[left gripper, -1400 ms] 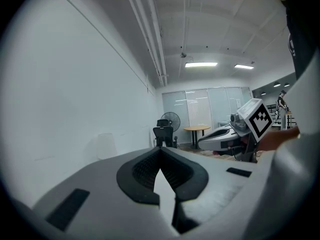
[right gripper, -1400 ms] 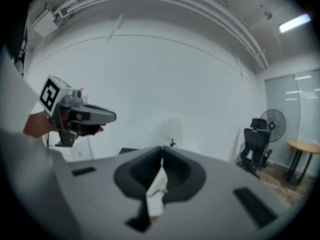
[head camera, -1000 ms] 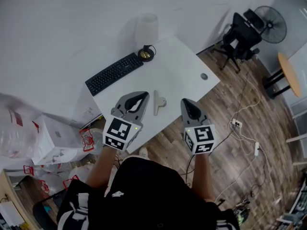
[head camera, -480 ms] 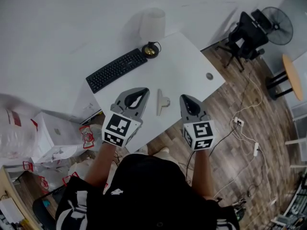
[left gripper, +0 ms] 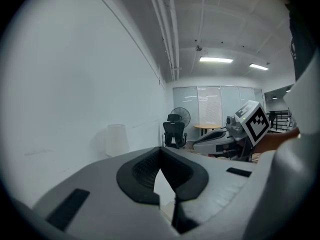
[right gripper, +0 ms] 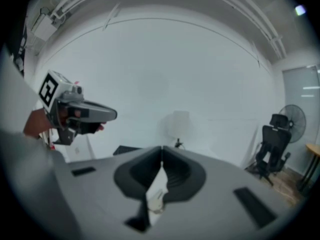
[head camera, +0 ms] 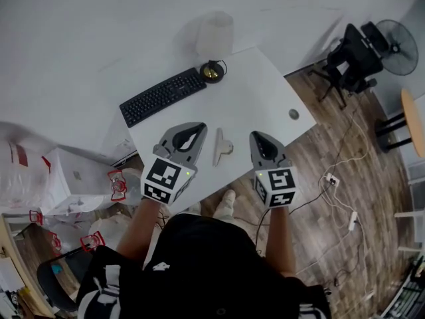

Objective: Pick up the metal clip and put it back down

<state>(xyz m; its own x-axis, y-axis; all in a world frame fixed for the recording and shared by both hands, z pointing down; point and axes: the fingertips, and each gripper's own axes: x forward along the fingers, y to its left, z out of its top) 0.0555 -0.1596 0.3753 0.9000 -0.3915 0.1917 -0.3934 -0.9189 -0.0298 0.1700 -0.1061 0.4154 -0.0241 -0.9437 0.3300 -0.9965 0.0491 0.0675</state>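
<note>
The metal clip [head camera: 221, 148] lies flat on the white table [head camera: 255, 92], close to its near edge. My left gripper [head camera: 198, 127] hovers just left of the clip, and my right gripper [head camera: 259, 137] just right of it, so the clip lies between them, touched by neither. Both are shut with nothing held. In the left gripper view the jaws [left gripper: 160, 149] meet at the tips, and the right gripper's marker cube [left gripper: 256, 122] shows at the right. In the right gripper view the jaws [right gripper: 162, 148] are likewise closed, with the left gripper [right gripper: 75, 115] at the left.
A black keyboard [head camera: 163, 97] lies at the table's far left, and a white-shaded lamp [head camera: 214, 37] stands at the back by the wall. There is a round grommet [head camera: 293, 113] near the right corner. An office chair [head camera: 358, 52], a fan [head camera: 398, 40] and floor cables [head camera: 332, 178] are on the right, boxes [head camera: 73, 185] on the left.
Both grippers have shifted slightly along the table's near edge and sunk a little. Their jaws stay closed. The clip lies in the same spot on the table.
</note>
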